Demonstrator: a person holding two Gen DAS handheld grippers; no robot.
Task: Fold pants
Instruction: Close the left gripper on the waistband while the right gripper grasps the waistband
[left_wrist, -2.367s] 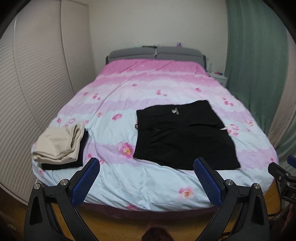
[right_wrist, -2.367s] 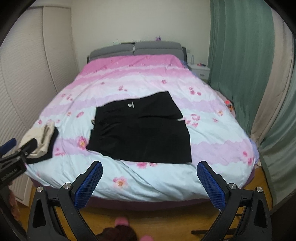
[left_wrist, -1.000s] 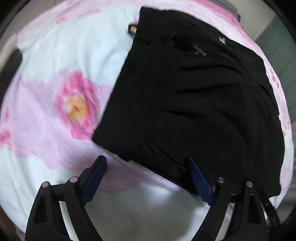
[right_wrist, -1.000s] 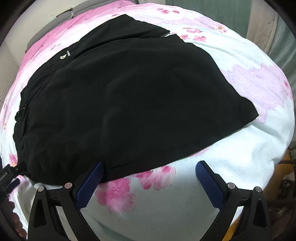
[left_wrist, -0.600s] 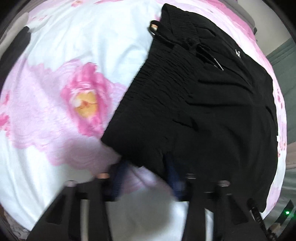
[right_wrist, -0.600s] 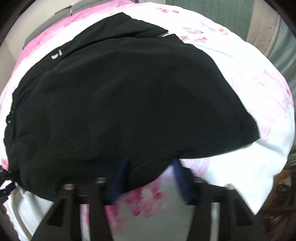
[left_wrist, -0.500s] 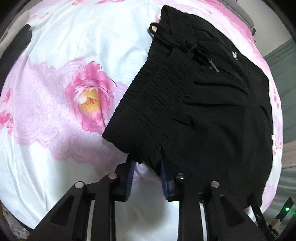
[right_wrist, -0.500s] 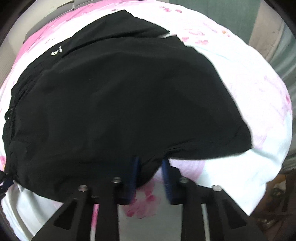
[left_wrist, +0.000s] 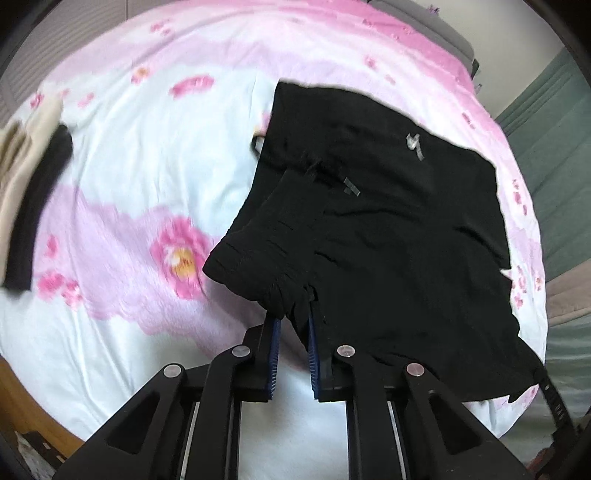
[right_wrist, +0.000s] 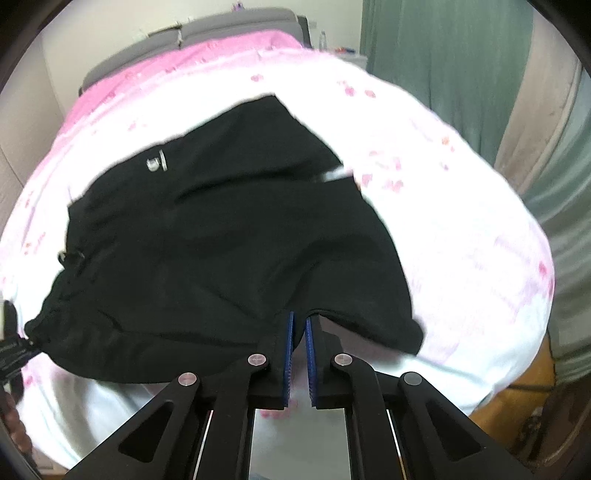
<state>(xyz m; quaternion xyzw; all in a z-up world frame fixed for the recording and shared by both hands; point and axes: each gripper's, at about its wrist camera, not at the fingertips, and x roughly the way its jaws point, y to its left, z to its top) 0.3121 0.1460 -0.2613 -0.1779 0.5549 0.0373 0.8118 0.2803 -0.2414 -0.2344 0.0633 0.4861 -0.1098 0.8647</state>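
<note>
Over at the bed's left edge sits a folded pile of clothes (left_wrist: 22, 192), beige on black, well apart from the action. Centre-right on the flowered duvet (left_wrist: 122, 155) lie the black pants (left_wrist: 388, 221), near the foot edge. The left gripper (left_wrist: 293, 319) pinches the gathered waistband corner, fabric bunched between its blue pads. The right gripper (right_wrist: 298, 317) is pressed together on the pants' near hem, lifting it off the duvet. Green curtain (right_wrist: 443, 51) on the right
</note>
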